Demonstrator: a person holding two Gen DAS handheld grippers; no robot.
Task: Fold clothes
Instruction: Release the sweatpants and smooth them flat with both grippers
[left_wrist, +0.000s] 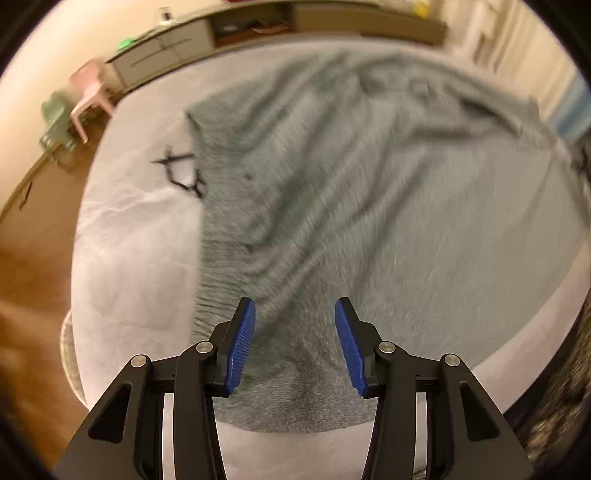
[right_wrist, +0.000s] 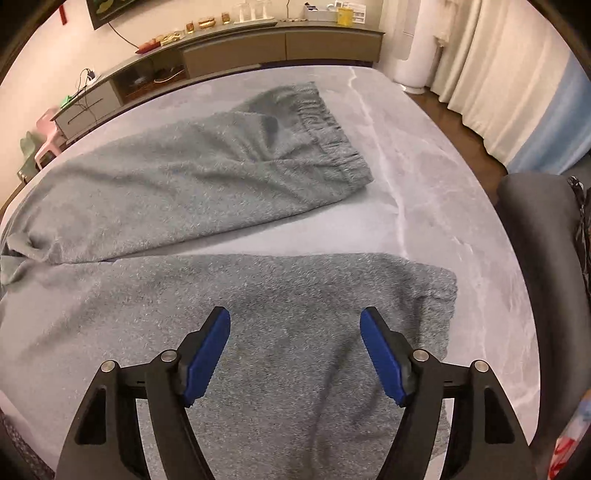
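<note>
Looking through my left wrist camera first, I see the left gripper (left_wrist: 295, 314) with its blue pads (left_wrist: 242, 343) spread apart and nothing between them, hanging over the near edge of the grey sweatpants (left_wrist: 332, 192), which lie spread over the pale grey table (left_wrist: 129, 266). That view is blurred, so I cannot make out the fabric's folds in detail, only long diagonal wrinkles running from near left to far right. A black branching mark (left_wrist: 181, 173) sits on the table just beside the garment's left edge. Far left, on the wood floor, stand a pink stool (left_wrist: 90, 96) and a green one (left_wrist: 57, 125), with a low cabinet (left_wrist: 166, 48) along the far wall. Moving to my right wrist camera, the picture is sharp: the sweatpants (right_wrist: 177, 184) lie flat with the two legs splayed, one reaching far toward its gathered cuff (right_wrist: 325, 122), the other running near and right to a cuff (right_wrist: 439, 291) by the table's right side. The legs join at the left edge of the view. The right gripper (right_wrist: 295, 321) hovers above the near leg, pads wide apart, holding nothing. Right of the table I see white curtains (right_wrist: 480, 66) and a dark chair back (right_wrist: 535, 206).
</note>
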